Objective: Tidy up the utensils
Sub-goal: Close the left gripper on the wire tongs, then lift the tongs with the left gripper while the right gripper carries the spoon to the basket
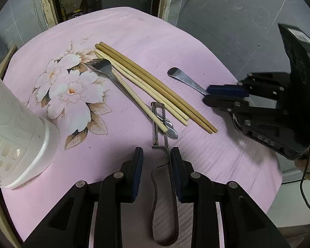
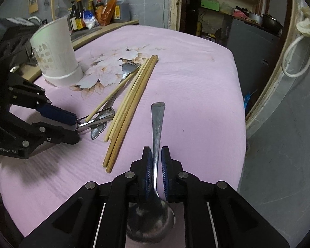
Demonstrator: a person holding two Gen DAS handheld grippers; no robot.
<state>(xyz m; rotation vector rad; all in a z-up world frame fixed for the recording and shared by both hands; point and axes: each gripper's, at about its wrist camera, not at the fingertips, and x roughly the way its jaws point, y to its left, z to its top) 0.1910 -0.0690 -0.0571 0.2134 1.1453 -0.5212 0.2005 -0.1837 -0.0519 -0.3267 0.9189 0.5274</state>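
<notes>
My left gripper [image 1: 157, 150] is open around the looped handle of a metal peeler [image 1: 162, 165], which lies on the pink cloth; it also shows in the right wrist view [image 2: 76, 128] with the peeler [image 2: 97, 119]. My right gripper [image 2: 156, 150] is shut on a steel spoon [image 2: 157, 124], handle pointing forward, bowl back between the fingers; the spoon handle [image 1: 184, 78] and the gripper [image 1: 206, 96] show in the left wrist view. A fork [image 1: 105, 68] and several wooden chopsticks [image 1: 155, 86] lie across the middle. A white utensil holder [image 2: 55, 53] stands at the left.
The table carries a pink cloth [image 2: 196, 82] with a flower print. A counter with sauce bottles [image 2: 97, 10] stands behind the holder. The table edge drops to a grey floor [image 2: 279, 144] on the right.
</notes>
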